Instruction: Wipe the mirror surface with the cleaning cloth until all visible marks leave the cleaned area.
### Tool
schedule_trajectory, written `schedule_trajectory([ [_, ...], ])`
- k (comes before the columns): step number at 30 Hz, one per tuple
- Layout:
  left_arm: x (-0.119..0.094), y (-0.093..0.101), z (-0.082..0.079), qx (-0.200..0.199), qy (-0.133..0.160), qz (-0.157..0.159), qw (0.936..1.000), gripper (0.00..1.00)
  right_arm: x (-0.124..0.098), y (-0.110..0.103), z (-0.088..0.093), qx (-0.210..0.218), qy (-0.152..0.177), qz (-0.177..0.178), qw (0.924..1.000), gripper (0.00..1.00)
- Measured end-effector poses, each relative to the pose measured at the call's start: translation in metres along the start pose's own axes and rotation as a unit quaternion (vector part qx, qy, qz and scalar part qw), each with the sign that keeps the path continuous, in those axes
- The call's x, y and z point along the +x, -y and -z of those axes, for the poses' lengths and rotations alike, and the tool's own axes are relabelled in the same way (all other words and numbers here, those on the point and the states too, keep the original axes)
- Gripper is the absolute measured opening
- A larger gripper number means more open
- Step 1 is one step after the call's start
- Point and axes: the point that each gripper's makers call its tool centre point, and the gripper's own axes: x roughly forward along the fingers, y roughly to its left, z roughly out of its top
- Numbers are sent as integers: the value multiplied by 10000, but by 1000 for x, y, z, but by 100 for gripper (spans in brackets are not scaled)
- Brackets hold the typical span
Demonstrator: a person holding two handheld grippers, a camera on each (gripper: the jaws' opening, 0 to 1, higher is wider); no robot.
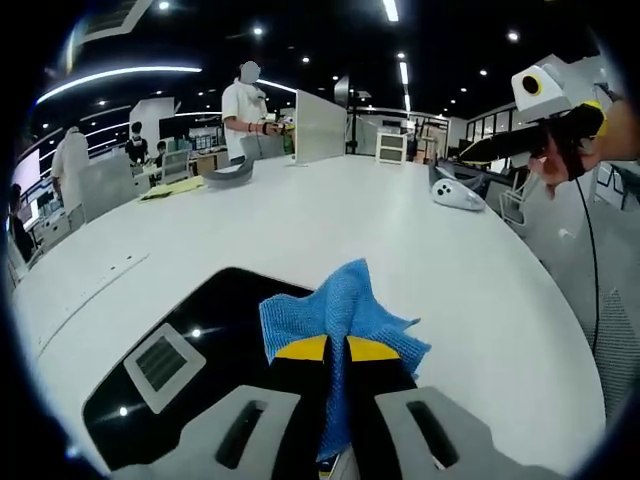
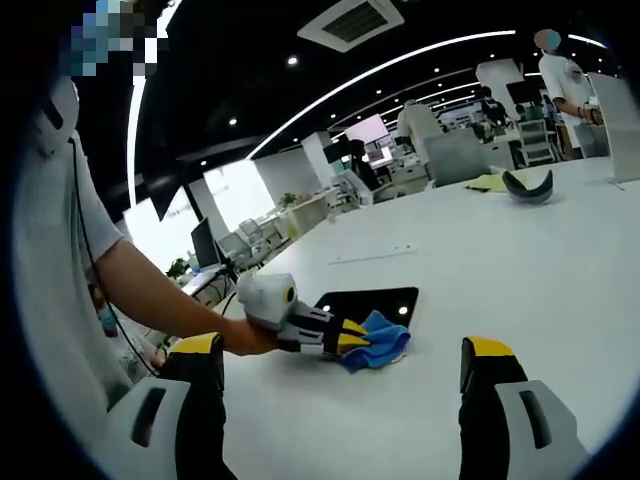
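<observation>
In the left gripper view my left gripper (image 1: 336, 350) is shut on a blue cleaning cloth (image 1: 340, 312), which fans out above the yellow-tipped jaws. The cloth lies over the right edge of a flat black mirror (image 1: 190, 365) on the white table; ceiling lights reflect in the glass. In the right gripper view the left gripper (image 2: 352, 340) presses the cloth (image 2: 378, 346) at the mirror's (image 2: 368, 302) near corner, held by a person's hand. My right gripper (image 2: 340, 372) stands open and wide above the table, apart from the mirror. It also shows raised at the upper right (image 1: 560, 125).
The white table (image 1: 300, 215) runs far back. A white handheld device (image 1: 458, 193), a grey curved object (image 1: 230, 172) and a yellow cloth (image 1: 172, 188) lie at its far end, beside a white divider panel (image 1: 320, 126). People stand and sit behind.
</observation>
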Motion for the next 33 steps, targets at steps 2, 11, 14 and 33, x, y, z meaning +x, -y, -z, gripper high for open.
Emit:
schedule_trajectory([
  [2, 2, 1, 0, -15, 11, -8, 10000, 3, 0, 0, 0, 4, 2, -2, 10000, 99],
  [11, 8, 4, -4, -8, 27, 29, 10000, 3, -1, 0, 1, 34, -2, 3, 10000, 99],
  [14, 10, 5, -4, -1, 12, 52, 10000, 3, -1, 0, 3, 34, -18, 2, 10000, 99],
  [33, 15, 8, -7, -17, 33, 94, 9999, 3, 0, 1, 4, 48, -40, -1, 10000, 99],
])
